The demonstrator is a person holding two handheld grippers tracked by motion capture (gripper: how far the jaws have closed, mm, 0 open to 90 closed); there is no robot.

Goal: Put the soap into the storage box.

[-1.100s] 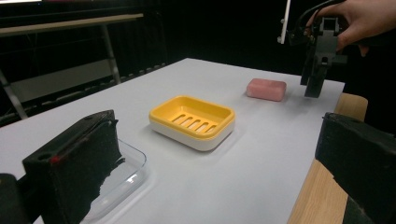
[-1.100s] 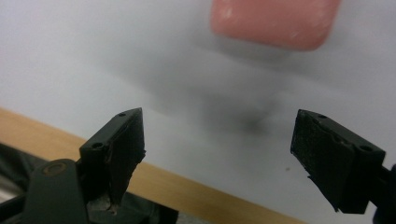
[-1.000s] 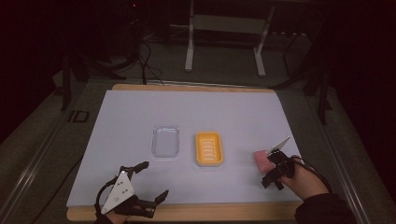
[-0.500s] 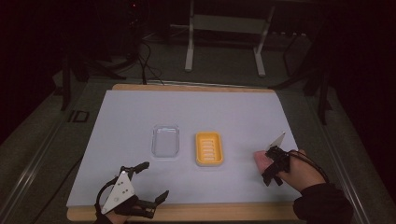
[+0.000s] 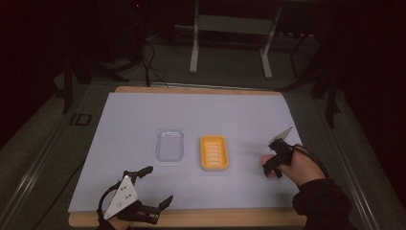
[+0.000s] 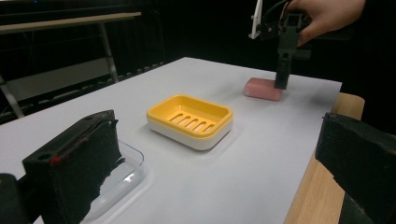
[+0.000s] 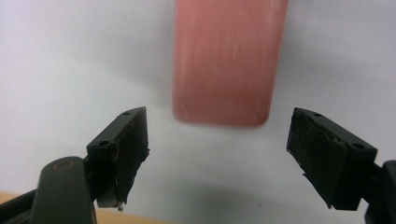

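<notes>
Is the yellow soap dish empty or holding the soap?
Empty. The yellow soap dish shows its bare slotted floor; the pink soap lies on the table beside it.

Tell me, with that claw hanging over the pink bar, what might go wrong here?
The right gripper is open with the pink soap bar ahead of its jaws, not yet between them; closing now would likely grab nothing or just clip the bar's end. The bar looks smooth, so a shallow pinch could let it slip out. It also lies close to the white mat's right edge, so a nudge might push it off.
</notes>
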